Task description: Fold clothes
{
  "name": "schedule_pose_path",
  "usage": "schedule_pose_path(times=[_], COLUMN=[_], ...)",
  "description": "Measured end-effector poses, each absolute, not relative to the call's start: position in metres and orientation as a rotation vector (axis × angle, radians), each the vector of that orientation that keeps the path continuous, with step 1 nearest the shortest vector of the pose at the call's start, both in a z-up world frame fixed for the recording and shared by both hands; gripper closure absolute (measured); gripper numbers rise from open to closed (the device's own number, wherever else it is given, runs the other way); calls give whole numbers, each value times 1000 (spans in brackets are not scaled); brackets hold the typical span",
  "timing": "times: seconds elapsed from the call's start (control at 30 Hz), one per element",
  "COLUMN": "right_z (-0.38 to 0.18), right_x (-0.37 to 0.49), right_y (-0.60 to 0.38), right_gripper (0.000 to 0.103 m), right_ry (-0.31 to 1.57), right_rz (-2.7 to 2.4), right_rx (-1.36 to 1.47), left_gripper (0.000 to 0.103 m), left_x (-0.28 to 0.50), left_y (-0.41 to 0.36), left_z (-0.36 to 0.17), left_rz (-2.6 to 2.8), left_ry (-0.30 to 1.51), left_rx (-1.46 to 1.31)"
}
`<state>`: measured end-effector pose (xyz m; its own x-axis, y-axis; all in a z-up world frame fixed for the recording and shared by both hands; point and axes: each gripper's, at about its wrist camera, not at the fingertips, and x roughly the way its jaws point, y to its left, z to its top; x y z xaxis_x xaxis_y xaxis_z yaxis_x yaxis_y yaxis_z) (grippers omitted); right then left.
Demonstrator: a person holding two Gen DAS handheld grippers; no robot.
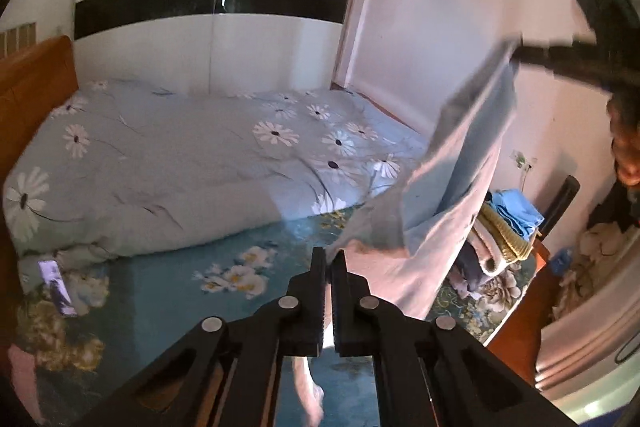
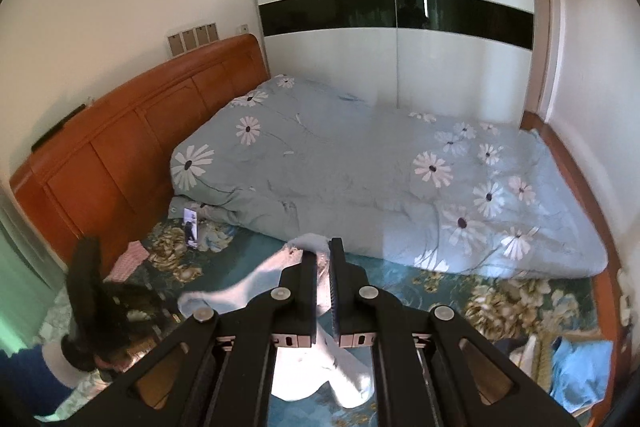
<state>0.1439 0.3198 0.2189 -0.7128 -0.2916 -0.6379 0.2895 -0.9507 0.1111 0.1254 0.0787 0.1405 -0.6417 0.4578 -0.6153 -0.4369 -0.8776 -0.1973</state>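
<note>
A pale, whitish-blue garment (image 1: pixel 472 155) hangs in the air above the bed, stretched between both grippers. My left gripper (image 1: pixel 330 261) is shut on its lower corner, and cloth trails down between the fingers. In the left wrist view the right gripper (image 1: pixel 516 53) appears blurred at the upper right, clamped on the garment's top edge. In the right wrist view my right gripper (image 2: pixel 324 253) is shut on the white garment (image 2: pixel 348 371), which droops below the fingers.
A folded daisy-print duvet (image 2: pixel 360 171) covers the far half of the bed, against a wooden headboard (image 2: pixel 132 139). A phone (image 2: pixel 191 223) and a pink cloth (image 2: pixel 130 259) lie on the teal floral sheet (image 1: pixel 180 291). A pile of clothes (image 1: pixel 508 227) sits at the bed's right end.
</note>
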Motion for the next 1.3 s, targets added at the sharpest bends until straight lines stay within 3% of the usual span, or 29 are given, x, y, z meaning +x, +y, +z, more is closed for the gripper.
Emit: schedule_pose_path(times=[0.3,0.6,0.77,0.93,1.17,1.3], right_z=[220,230,229,156,-31,-108], right_x=[173,227,196,100,-58,-121], right_y=[313,287,281,270,251,251], right_gripper=[98,98,98,98,98,98], right_ry=[-51,34,5,-99,-272,-404], right_rz=[-2584,-2479,-2473,-2434,-2341,-2316], right_rx=[955,896,932,1196,1681,1858], left_gripper=[100,100,100,100,100,100], left_x=[149,207,167,70,-81,-141], left_y=[44,11,-3,-5,-13,-18], left_z=[180,213,220,144,-44,-117], left_rz=[2560,2604,2595,2553,2386,2321], left_ry=[-6,86,79,106,-8,-98], left_rx=[-867,-847,-868,-1111,-1557,-1677])
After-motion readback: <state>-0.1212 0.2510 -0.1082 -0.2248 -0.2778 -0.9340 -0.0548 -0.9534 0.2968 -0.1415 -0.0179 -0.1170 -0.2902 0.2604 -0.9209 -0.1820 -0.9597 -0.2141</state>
